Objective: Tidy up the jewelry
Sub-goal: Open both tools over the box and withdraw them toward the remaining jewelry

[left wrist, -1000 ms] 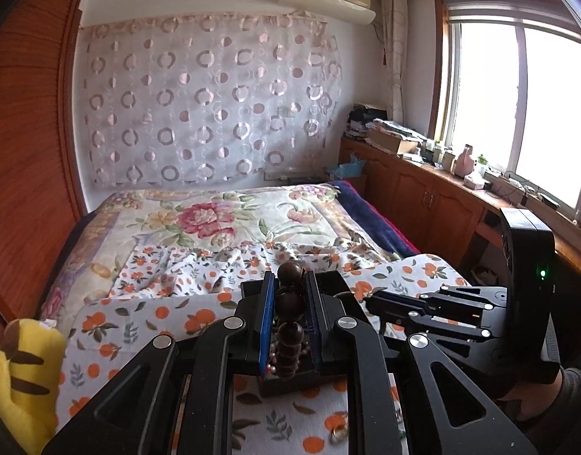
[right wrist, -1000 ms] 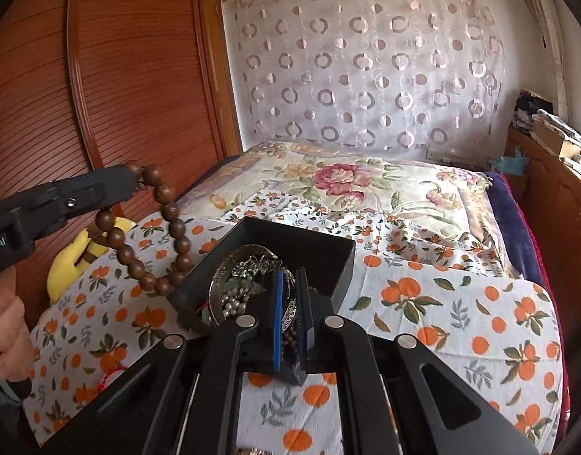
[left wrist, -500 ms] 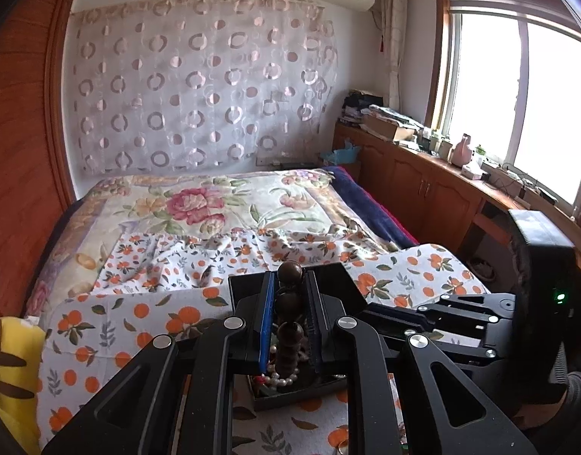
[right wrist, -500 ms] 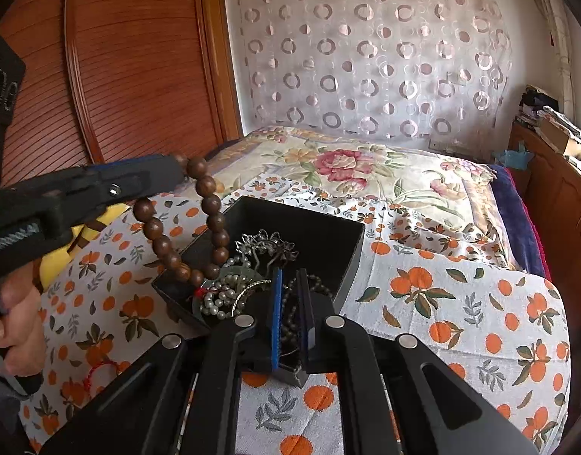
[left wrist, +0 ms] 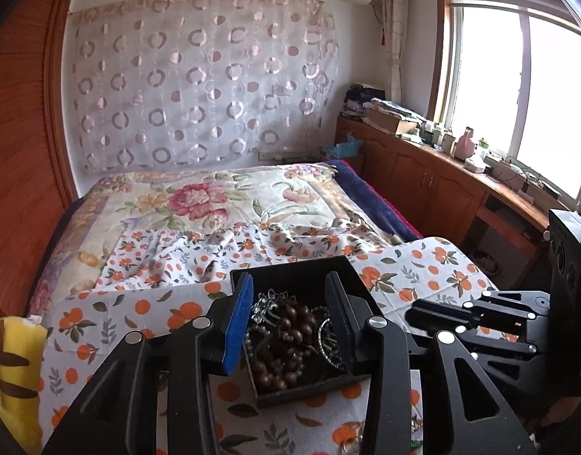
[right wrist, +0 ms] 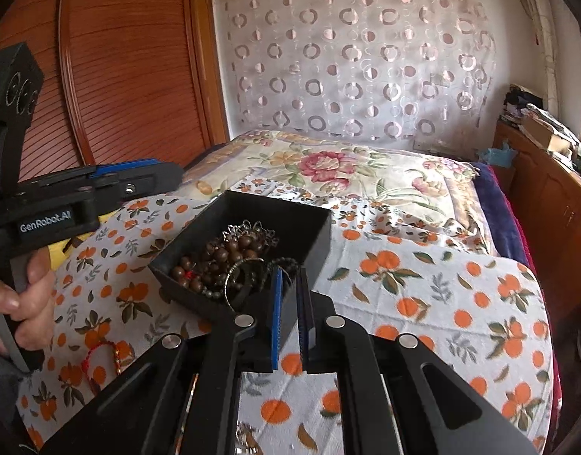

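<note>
One wooden bead bracelet point(left wrist: 290, 335) lies in the black box point(right wrist: 309, 244) on the bed: light, limp, slippery; pinch across the strand. Left gripper point(left wrist: 288, 309) jaws opening, empty; right gripper point(right wrist: 289, 314) jaws closed, empty.

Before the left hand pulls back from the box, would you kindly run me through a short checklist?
1. Wooden bead bracelet lying in the black box: ok.
2. Left gripper opening, nothing pressed between its fingers: ok.
3. Right gripper shut on the box's near wall: ok.
4. Box upright on the bedsheet: ok.
5. Red cord bracelet lies outside the box: not ok.
</note>
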`<move>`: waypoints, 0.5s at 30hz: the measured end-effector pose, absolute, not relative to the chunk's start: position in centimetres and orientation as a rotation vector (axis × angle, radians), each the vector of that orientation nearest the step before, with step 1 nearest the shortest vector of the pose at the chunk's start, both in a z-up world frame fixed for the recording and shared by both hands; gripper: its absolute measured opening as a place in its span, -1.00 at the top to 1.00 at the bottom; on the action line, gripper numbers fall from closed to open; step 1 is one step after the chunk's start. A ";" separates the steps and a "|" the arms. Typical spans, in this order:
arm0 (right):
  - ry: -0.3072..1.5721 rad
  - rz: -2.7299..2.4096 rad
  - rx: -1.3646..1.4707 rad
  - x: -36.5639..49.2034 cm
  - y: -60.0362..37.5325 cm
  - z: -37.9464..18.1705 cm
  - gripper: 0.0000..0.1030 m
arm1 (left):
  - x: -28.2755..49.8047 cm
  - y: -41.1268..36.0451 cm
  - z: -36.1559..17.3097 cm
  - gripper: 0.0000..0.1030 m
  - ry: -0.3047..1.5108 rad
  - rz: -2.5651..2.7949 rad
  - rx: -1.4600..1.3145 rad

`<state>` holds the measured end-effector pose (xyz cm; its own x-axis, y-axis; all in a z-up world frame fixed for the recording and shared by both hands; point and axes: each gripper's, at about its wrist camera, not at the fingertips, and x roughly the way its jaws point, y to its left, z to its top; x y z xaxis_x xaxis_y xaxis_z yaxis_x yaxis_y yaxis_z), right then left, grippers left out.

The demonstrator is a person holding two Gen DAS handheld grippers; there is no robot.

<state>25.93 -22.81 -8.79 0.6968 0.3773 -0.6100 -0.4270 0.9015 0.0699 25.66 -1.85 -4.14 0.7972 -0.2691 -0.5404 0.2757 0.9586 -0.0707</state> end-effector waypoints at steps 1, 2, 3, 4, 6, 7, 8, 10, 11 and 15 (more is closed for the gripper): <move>0.658 0.439 -0.075 25.4 -23.1 -8.8 0.83 | 25.2 -1.8 -4.1 0.16 0.577 -0.288 0.015; 0.655 0.429 -0.074 24.9 -23.4 -8.8 0.73 | 24.6 -1.6 -4.1 0.10 0.574 -0.282 0.017; 0.647 0.418 -0.074 24.3 -23.6 -8.8 0.37 | 23.9 -1.4 -4.1 0.00 0.572 -0.280 0.016; 0.639 0.411 -0.075 23.9 -23.7 -8.8 0.17 | 23.3 -1.1 -4.1 -0.02 0.573 -0.279 0.015; 0.617 0.398 -0.069 22.8 -24.2 -8.7 -0.10 | 21.8 -0.7 -4.5 -0.03 0.580 -0.269 0.017; 0.613 0.399 -0.061 22.3 -24.4 -8.7 -0.10 | 21.2 -0.5 -4.7 -0.17 0.584 -0.262 0.021; 0.612 0.396 -0.056 21.8 -24.5 -8.7 -0.13 | 20.6 -0.3 -4.9 -0.31 0.585 -0.254 0.025; 0.606 0.384 -0.056 20.9 -24.5 -8.6 -0.36 | 19.2 0.1 -5.3 -0.50 0.583 -0.233 0.031; 0.595 0.376 -0.055 20.4 -24.6 -8.5 -0.58 | 18.6 0.3 -5.6 -0.51 0.589 -0.231 0.032; 0.548 0.342 -0.059 18.7 -24.8 -8.0 -0.95 | 16.5 1.5 -7.1 -0.58 0.627 -0.203 0.031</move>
